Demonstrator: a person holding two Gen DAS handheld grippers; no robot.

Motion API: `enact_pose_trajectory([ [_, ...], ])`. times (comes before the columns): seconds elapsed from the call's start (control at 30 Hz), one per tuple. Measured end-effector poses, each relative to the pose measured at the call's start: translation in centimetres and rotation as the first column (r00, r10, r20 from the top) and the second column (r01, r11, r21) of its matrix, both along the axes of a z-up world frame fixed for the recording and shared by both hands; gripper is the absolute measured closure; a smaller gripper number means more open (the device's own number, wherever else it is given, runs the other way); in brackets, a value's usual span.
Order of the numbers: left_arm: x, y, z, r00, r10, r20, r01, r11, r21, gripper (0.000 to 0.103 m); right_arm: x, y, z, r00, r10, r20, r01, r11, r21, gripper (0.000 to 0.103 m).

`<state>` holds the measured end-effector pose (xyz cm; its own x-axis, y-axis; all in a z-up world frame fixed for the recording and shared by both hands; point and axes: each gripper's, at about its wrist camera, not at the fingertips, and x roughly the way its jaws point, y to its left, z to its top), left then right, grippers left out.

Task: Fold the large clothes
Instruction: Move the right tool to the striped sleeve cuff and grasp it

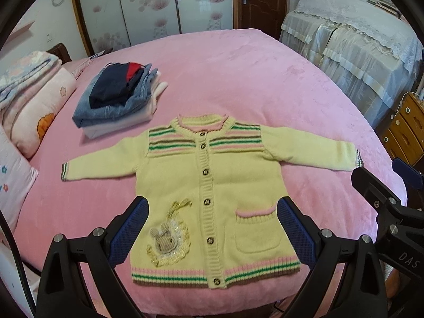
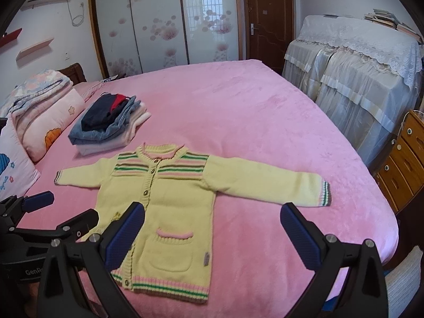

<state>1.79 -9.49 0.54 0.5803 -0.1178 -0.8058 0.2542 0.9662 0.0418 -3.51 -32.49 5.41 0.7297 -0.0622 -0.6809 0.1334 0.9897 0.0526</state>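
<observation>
— Yellow cardigan: where is it?
— Flat on the pink bed, buttoned, sleeves spread. The left tool and right tool hang wide open above it, holding nothing.
— Anything hidden?
— The folded stack blurs together.

In the right wrist view, the left tool is cut off by the picture's left edge, and the right tool's near finger covers part of the cardigan's button strip. The lower garments in the folded pile are mostly hidden under the top ones. In the left wrist view, the pillows are cut off at the left edge, and the right tool shows only partly at the right edge.
</observation>
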Motion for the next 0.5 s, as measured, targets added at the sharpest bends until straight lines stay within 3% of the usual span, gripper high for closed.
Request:
enact_pose_trajectory([
  [0.27,4.0,-4.2,-0.6,0.999,-0.036,0.001,0.036,0.999,-0.035,0.007,2.0,-4.7,0.1,0.996,-0.079,0.037,0.079,0.997,-0.007,0.000],
  [0.5,7.3,-8.2,-2.8,0.999,-0.040,0.024,0.042,0.997,-0.058,0.007,3.5,-11.3,-2.8,0.977,-0.211,0.013,0.211,0.978,-0.003,0.001],
])
